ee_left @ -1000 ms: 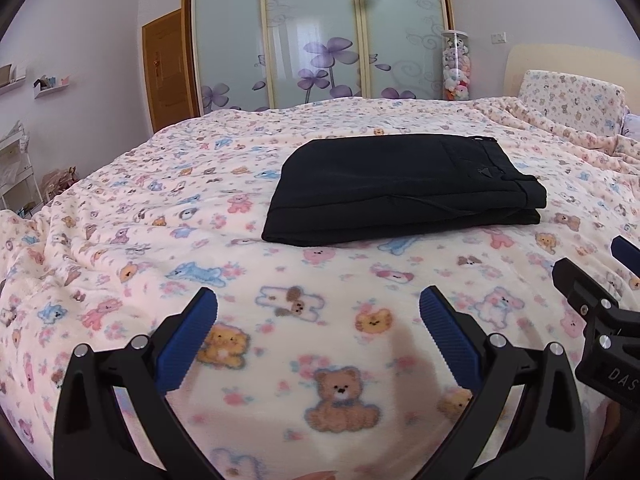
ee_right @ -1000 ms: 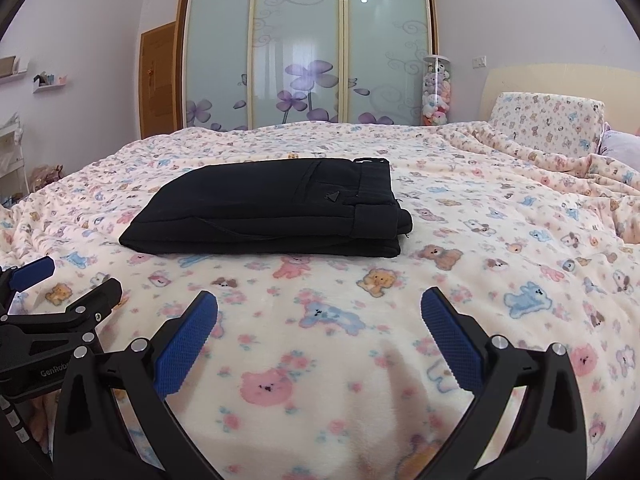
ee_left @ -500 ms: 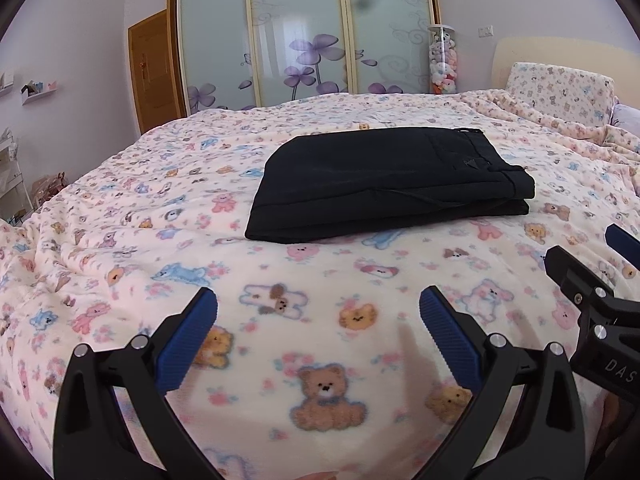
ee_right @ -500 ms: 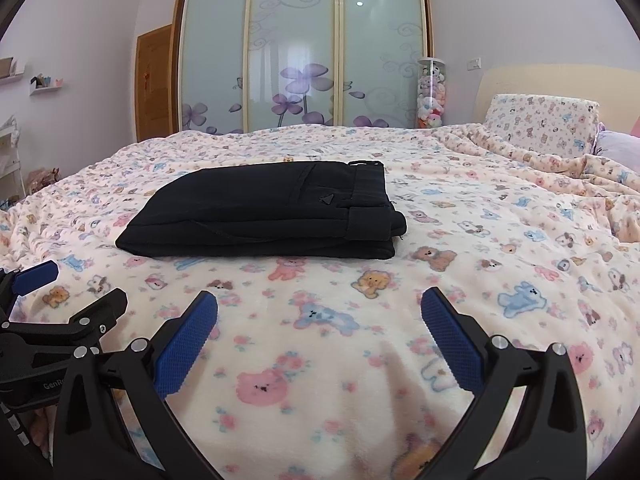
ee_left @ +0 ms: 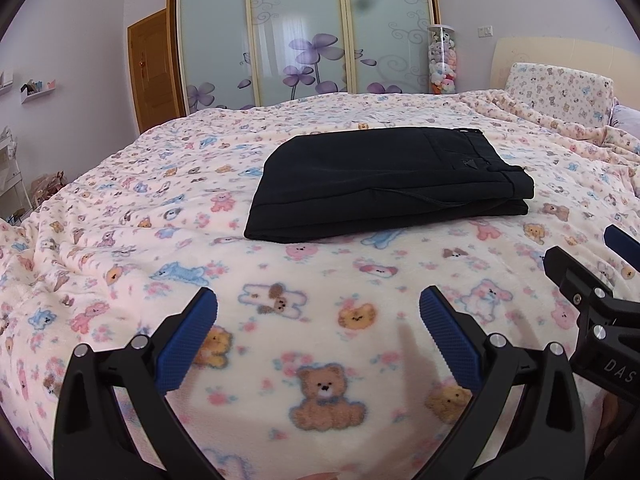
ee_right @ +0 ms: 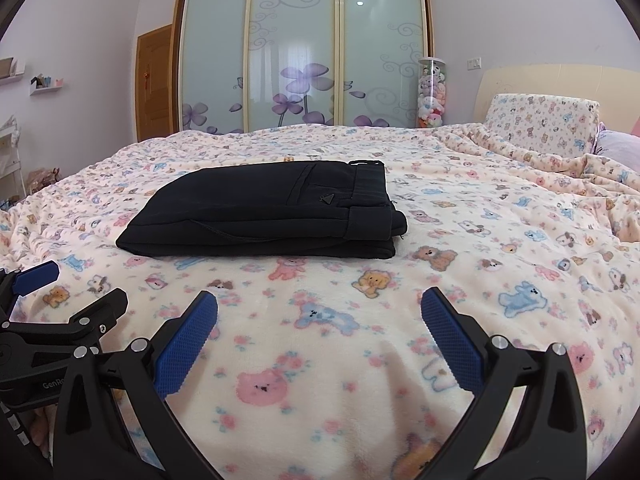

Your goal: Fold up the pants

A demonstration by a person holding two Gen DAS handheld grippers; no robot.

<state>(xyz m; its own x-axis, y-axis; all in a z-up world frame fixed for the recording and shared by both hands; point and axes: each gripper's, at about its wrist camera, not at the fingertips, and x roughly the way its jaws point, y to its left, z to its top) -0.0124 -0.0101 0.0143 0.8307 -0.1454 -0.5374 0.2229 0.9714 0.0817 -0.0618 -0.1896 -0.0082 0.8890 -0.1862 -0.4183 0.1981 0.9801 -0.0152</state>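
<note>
left gripper (ee_left: pixel 318 312) hangs low over the blanket (ee_left: pixel 120 216), its 2 blue fingers (ee_left: pixel 188 336) spread wide, nothing between them. further in, the black pants (ee_left: pixel 384 180) lie folded in a flat stack mid-bed, waistband to the right, well clear of both tools. right gripper (ee_right: pixel 319 314) alongside, fingers (ee_right: pixel 452 340) splayed apart too, empty, over the teddy-bear print.

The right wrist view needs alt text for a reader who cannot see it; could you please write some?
Black pants lie folded into a flat rectangle on a bed's teddy-bear blanket. The open right gripper points at them from the near edge, touching nothing, with the left gripper beside it at lower left.
</note>
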